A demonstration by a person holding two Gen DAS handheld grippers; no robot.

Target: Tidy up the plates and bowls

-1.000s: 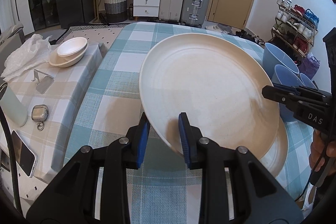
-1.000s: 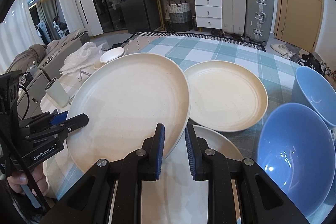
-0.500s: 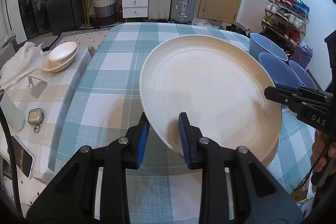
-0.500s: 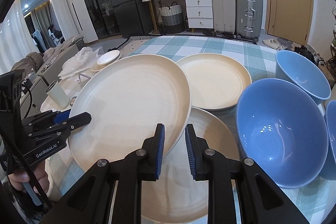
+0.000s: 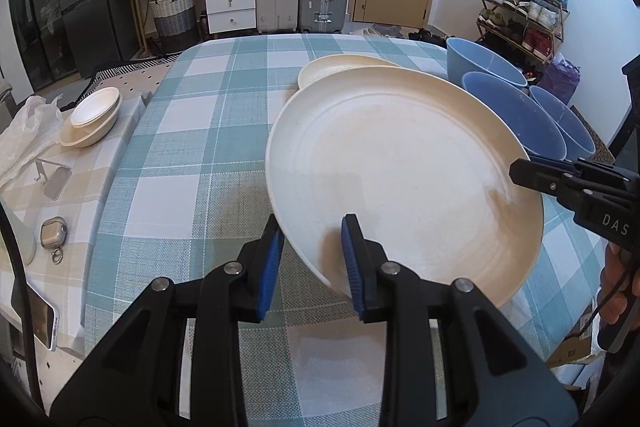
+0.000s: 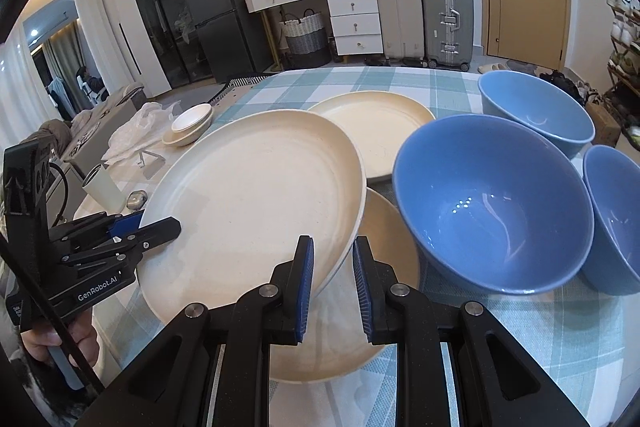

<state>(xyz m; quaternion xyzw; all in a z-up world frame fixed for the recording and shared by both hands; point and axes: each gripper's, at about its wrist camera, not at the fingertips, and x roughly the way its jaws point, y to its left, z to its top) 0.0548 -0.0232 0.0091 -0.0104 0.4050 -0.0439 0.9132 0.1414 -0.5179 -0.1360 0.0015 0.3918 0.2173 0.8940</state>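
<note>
Across the checked tablecloth (image 5: 192,131) we have the crockery spread out, and we go from the biggest piece down. We carry the large cream plate (image 5: 400,171) between both tools, tilted, its left edge raised above the cloth. Beneath its right side, in the right wrist view, lies a second cream plate (image 6: 384,227) flat on the table, and a third plate (image 6: 380,131) sits just behind, touching or nearly touching the carried one. To the right stand three blue bowls (image 6: 492,211), close together and not yet nested.

We judge the step in hand to be stacking: the carried plate is being brought over the plate below it, and the next move calls for levelling it, lowering both sides together and centring it before either grip lets go. If one side frees early, the plate could slide off toward the bowls.

Our left gripper (image 5: 312,259) is clamped on the plate's near-left rim, one blue pad under and one on the upper face. Our right gripper (image 6: 332,275) straddles the opposite rim, the plate edge passing between its pads; it appears to pinch that rim, though the right pad's contact is not plain. On the side table, small white bowls (image 5: 92,119) sit well apart.
</note>
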